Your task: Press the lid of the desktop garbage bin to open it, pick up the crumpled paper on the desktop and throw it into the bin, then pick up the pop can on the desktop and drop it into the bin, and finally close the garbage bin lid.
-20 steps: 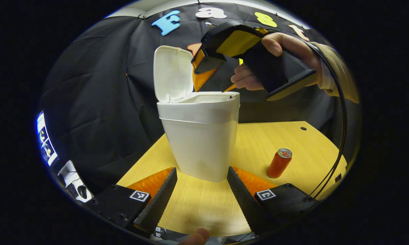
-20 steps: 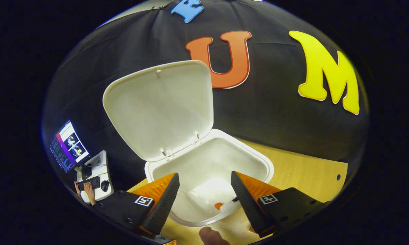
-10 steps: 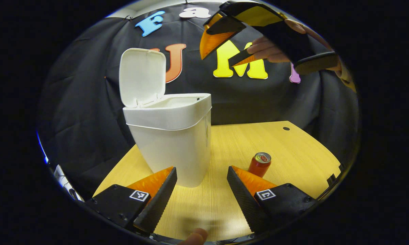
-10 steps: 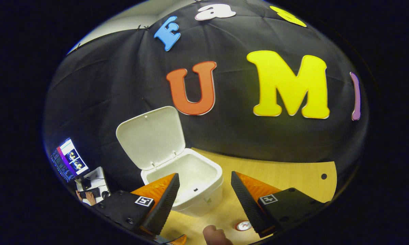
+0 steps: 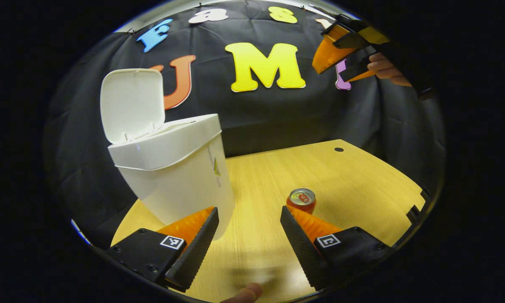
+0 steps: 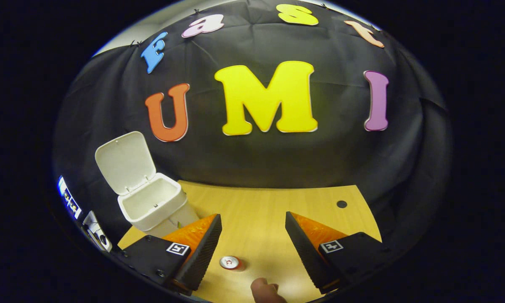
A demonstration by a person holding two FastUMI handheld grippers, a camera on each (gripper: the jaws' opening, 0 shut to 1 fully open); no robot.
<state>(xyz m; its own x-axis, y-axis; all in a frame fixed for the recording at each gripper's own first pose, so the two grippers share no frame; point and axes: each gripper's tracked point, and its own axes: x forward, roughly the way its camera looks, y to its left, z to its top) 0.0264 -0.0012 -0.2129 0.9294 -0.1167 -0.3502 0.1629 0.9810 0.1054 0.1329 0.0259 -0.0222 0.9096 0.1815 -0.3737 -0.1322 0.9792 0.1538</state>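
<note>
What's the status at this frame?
Both hand-held grippers open, empty. Bin lid up. Can upright on desk, nothing blocking it.

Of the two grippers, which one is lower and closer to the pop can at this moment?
The left gripper: it is low over the table with the pop can just past its finger; the right gripper is high up by the wall.

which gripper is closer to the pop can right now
Left. The left gripper sits low over the table with the pop can just past one finger; the right gripper hangs high above, jaws open.
</note>
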